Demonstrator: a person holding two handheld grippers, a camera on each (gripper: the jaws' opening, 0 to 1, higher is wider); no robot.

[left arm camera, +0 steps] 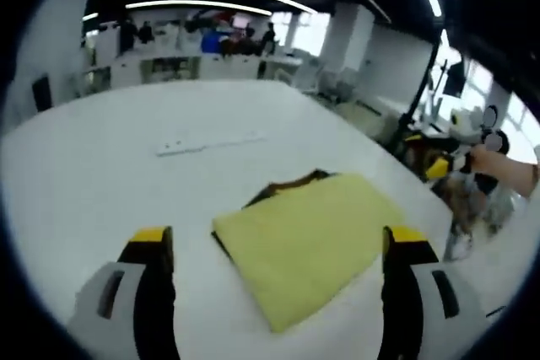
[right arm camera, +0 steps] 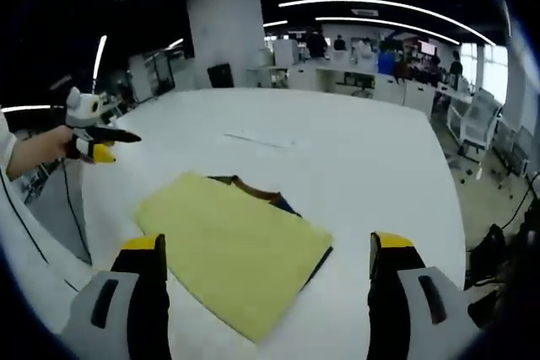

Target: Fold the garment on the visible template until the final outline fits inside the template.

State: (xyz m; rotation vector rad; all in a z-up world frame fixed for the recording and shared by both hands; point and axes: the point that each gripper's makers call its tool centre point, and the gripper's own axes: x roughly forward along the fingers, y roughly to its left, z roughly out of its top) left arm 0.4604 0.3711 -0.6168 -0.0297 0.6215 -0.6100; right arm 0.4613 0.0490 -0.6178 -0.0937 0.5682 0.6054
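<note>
A folded yellow garment [left arm camera: 308, 238] lies on the white table [left arm camera: 126, 174], just beyond my left gripper [left arm camera: 278, 238], whose yellow-tipped jaws stand wide apart with nothing between them. A dark template [left arm camera: 291, 183] peeks out under the garment's far and left edges. At the right, a hand holds the right gripper [left arm camera: 447, 166] off the table's edge. In the right gripper view the same garment [right arm camera: 232, 250] covers the template [right arm camera: 253, 190], and my right gripper [right arm camera: 267, 244] is open above its near edge. The left gripper [right arm camera: 99, 147] hangs in a hand at the far left.
A thin white strip [left arm camera: 207, 142] lies on the table beyond the garment; it shows as a faint line [right arm camera: 257, 141] in the right gripper view. Office desks and people [left arm camera: 245, 40] stand far behind. Chairs [right arm camera: 477, 137] sit past the table's right edge.
</note>
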